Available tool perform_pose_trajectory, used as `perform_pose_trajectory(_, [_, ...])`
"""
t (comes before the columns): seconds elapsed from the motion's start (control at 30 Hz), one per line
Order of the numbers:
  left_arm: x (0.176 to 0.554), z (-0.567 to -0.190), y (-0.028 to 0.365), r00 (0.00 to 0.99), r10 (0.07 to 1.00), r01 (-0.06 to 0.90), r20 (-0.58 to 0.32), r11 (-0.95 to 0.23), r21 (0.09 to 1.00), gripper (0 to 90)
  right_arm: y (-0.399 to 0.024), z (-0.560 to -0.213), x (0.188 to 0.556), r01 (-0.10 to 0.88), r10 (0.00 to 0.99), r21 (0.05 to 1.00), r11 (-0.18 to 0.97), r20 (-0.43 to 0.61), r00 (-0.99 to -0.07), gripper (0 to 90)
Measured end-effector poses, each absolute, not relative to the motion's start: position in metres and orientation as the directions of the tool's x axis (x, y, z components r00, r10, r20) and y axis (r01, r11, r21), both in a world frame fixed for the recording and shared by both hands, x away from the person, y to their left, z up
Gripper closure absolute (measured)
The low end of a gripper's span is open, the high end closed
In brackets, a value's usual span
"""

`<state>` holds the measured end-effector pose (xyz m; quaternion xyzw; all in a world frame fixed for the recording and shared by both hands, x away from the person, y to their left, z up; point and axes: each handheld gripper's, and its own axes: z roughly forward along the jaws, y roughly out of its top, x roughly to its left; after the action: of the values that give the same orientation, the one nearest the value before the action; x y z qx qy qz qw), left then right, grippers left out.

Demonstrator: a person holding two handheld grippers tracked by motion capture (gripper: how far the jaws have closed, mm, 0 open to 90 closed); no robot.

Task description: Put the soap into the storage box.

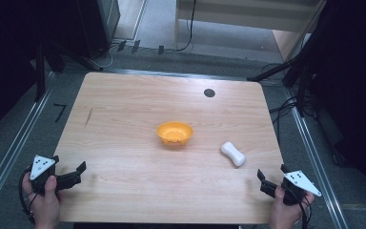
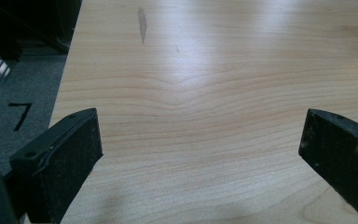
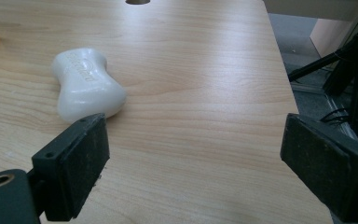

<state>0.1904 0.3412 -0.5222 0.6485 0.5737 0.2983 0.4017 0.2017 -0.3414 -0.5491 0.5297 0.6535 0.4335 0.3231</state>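
Right gripper (image 1: 271, 177): held at the table's (image 1: 124, 191) near right corner, jaws wide apart, nothing between them. In the right gripper view its point (image 3: 193, 154) lies over bare wood; both jaws are cut off by the lower frame edge, the right one hanging past the table's side.

Soap (image 1: 232, 153), a white waisted bar, lies flat on the table just ahead of the right gripper and to its left, apart from it. In the right gripper view the soap (image 3: 86, 86) carries embossed lettering, too faint to read; its near end sits just behind the left jaw, so contact there cannot be ruled out from that view.

Bowl (image 1: 174, 132), orange, stands left of the soap and slightly farther back, well apart from it. Contents hard to make out.

Left gripper (image 1: 78, 172): far left of the soap, at the near left corner, jaws apart and empty.
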Motion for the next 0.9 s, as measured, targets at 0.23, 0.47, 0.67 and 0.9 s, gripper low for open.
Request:
perform_pose_trajectory(0.23, [0.19, -0.522, 0.341, 0.16, 0.984, 0.503, -0.078, -0.014, 0.864, 0.0, -0.342, -0.549, 0.203, 0.427, 0.97, 0.902, 0.06, 0.048, -0.239, 13.3])
perform_pose_trajectory(0.47, [0.189, -0.522, 0.343, 0.156, 0.983, 0.497, -0.093, 0.003, 0.868, 0.0, -0.339, -0.549, 0.206, 0.484, 0.968, 0.871, 0.079, 0.048, -0.245, 12.9])
perform_pose_trajectory(0.67, [0.19, -0.522, 0.343, 0.155, 0.984, 0.5, -0.093, 0.003, 0.866, 0.0, -0.341, -0.55, 0.206, 0.517, 0.958, 0.853, 0.063, 0.094, -0.272, 11.6])
perform_pose_trajectory(0.9, [0.19, -0.522, 0.343, 0.154, 0.984, 0.501, -0.093, 0.003, 0.866, 0.0, -0.337, -0.546, 0.215, 0.56, 0.945, 0.818, 0.135, 0.064, -0.321, 13.7])
